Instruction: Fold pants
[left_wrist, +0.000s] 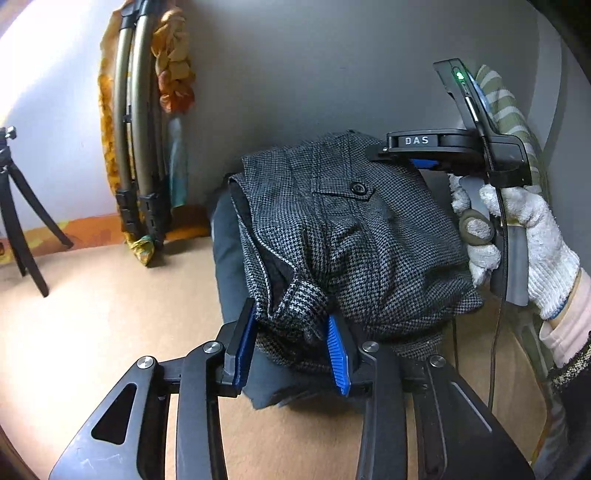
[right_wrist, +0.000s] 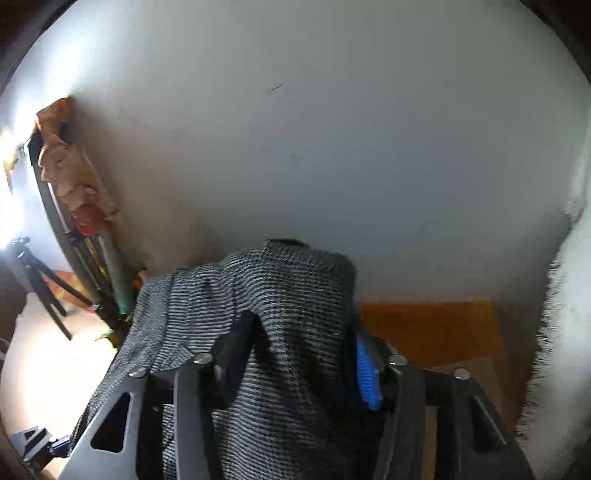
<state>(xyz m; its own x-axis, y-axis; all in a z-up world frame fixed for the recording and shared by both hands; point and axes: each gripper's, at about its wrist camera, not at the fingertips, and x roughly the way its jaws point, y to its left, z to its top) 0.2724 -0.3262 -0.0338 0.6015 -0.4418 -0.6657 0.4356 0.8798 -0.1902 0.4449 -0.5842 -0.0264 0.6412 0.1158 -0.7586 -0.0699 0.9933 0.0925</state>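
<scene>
2 tongs grip the pants (left_wrist: 354, 236), a thick, soft, limp houndstooth weave that looks fairly heavy and best taken at bunched edges. nearest, the left gripper (left_wrist: 291, 343) is clamped on a gathered fold; farther off, the right gripper (right_wrist: 299, 354) pinches the far edge, the bundle heaped on a dark cloth (left_wrist: 229, 266) atop the desk (left_wrist: 110, 325) near the wall (left_wrist: 314, 74).

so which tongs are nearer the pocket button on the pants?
Right. The right tongs sit just above and beside the button, at the pants' far edge. The left tongs straddle the near hem.
</scene>
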